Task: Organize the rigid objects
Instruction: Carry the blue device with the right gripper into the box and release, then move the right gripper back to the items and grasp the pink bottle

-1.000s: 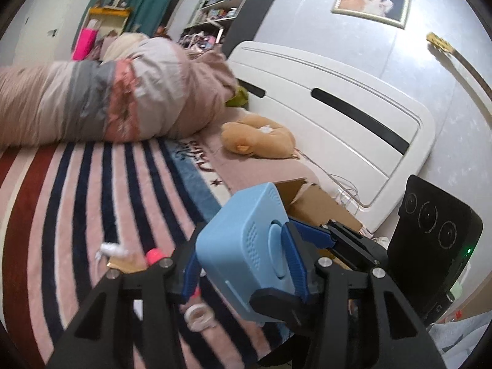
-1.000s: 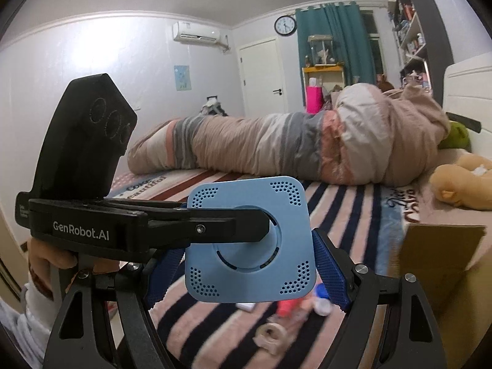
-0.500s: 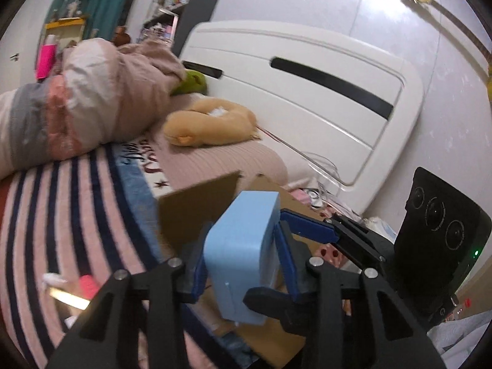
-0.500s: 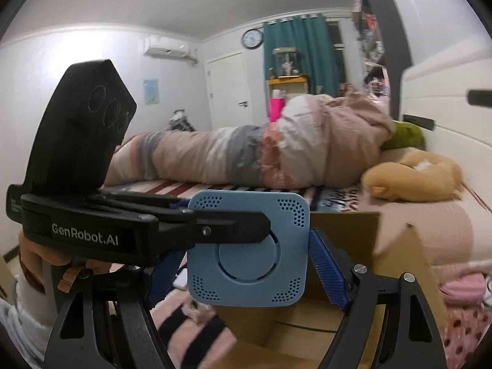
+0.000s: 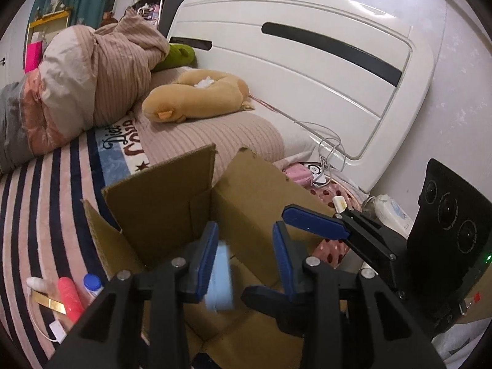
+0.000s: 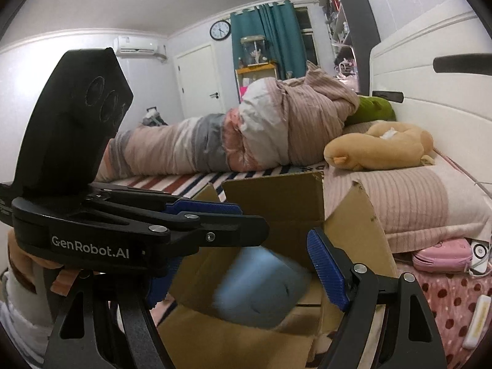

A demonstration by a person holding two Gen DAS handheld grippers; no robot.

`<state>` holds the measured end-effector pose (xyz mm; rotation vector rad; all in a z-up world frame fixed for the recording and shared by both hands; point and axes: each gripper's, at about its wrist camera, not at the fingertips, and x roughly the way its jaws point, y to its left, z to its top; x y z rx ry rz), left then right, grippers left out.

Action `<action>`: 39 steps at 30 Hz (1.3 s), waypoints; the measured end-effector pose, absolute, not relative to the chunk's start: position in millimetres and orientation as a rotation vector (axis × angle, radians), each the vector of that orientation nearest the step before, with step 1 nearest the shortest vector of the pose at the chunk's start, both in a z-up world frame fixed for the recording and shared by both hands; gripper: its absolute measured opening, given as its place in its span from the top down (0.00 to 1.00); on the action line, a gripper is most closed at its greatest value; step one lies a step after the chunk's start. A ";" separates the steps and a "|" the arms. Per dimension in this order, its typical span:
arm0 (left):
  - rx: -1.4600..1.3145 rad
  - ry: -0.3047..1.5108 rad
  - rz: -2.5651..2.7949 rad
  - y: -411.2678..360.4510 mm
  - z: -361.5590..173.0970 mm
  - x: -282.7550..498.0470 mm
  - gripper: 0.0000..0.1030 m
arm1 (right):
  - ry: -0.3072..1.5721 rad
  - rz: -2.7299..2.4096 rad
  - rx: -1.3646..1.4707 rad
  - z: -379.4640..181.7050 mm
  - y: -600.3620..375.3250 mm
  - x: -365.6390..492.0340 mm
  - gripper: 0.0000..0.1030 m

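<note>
Blue device dropping into the box

Both tongs, left point(image 5: 244, 253) and right point(image 6: 243, 269), stand spread over the cardboard box point(image 5: 172, 196), so the blurred blue device point(image 6: 261, 289) sits loose inside it; beyond, bottles point(image 5: 69, 295) wait on the striped bed.

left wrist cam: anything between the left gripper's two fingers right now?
Yes. In the left wrist view, the blurred blue box shows in the gap of the left gripper, against the left finger, over the open carton.
</note>
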<state>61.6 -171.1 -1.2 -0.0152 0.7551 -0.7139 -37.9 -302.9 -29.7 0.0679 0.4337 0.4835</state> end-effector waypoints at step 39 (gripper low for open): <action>-0.331 0.659 -0.100 130.6 -61.2 11.8 0.20 | 0.646 0.644 -0.131 -38.2 -68.2 -22.4 0.01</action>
